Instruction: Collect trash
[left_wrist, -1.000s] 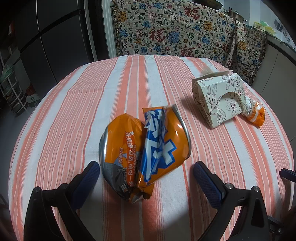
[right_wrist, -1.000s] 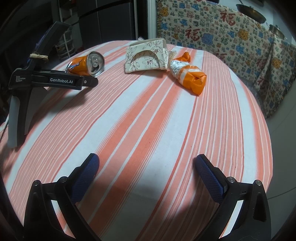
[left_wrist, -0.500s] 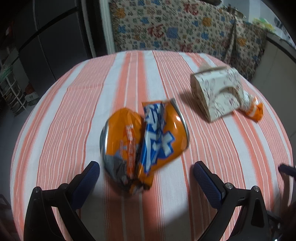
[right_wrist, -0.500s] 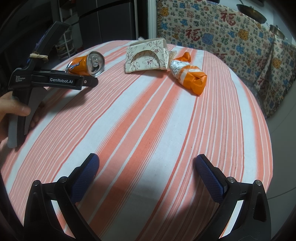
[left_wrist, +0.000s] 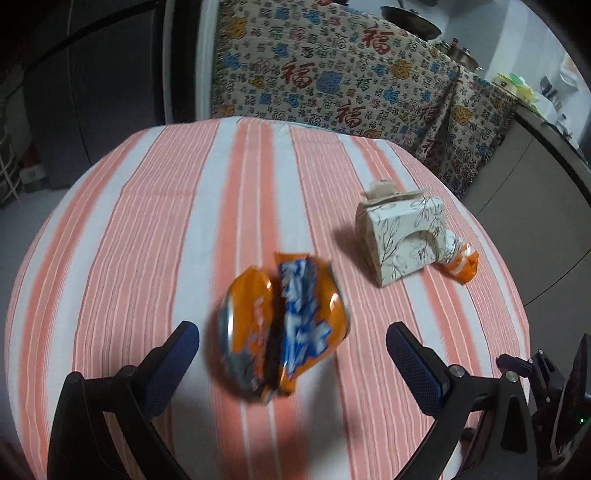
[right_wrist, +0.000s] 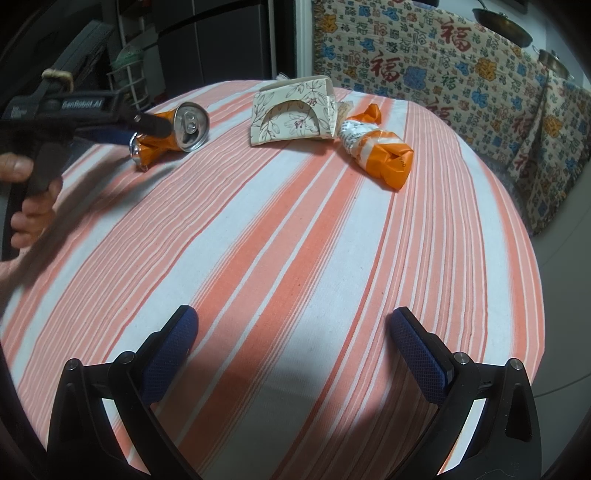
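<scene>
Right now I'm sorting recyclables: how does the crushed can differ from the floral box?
The crushed can is orange metal, dented, lying on its side; the floral box is cream card with leaf print and an arched cutout. The can sits before the left gripper; the box lies further off, touching an orange wrapper. Both rest on the striped cloth.

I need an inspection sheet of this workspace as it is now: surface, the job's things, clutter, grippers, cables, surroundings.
Surface: round table under an orange and white striped cloth.
Job's things: crushed orange can lying on its side; floral paper box, lying down; crumpled orange wrapper touching the box.
Clutter: nothing seen.
Grippers: left gripper jaws open, one on each side of the can, not gripping; right gripper jaws open over bare cloth.
Cables: nothing seen.
Surroundings: patterned throw over furniture behind the table; dark cabinet; pans at the back.
</scene>
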